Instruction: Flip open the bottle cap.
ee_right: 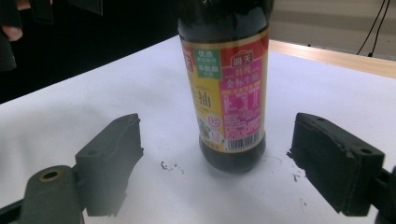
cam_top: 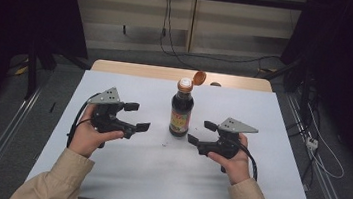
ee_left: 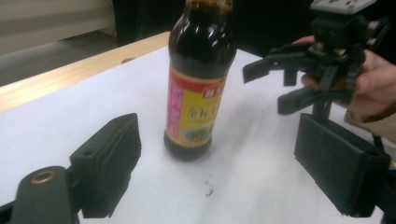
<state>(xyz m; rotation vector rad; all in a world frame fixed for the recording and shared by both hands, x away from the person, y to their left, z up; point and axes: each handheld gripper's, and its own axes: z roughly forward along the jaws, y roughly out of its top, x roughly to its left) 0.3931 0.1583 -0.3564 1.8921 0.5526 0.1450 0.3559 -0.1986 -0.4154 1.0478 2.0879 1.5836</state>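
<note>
Standing upright at the middle of the white table sheet (cam_top: 120, 173), the dark glass sauce bottle with a yellow-and-pink label (cam_top: 181, 111) has its orange flip cap (cam_top: 199, 77) hinged open toward one o'clock. The left gripper (cam_top: 136, 116) waits at its nine o'clock, jaws spread and empty; the right gripper (cam_top: 202, 132) at four o'clock, jaws likewise apart and holding nothing. A sideways nudge from either jaw would likely topple the open bottle and spill sauce.
</note>
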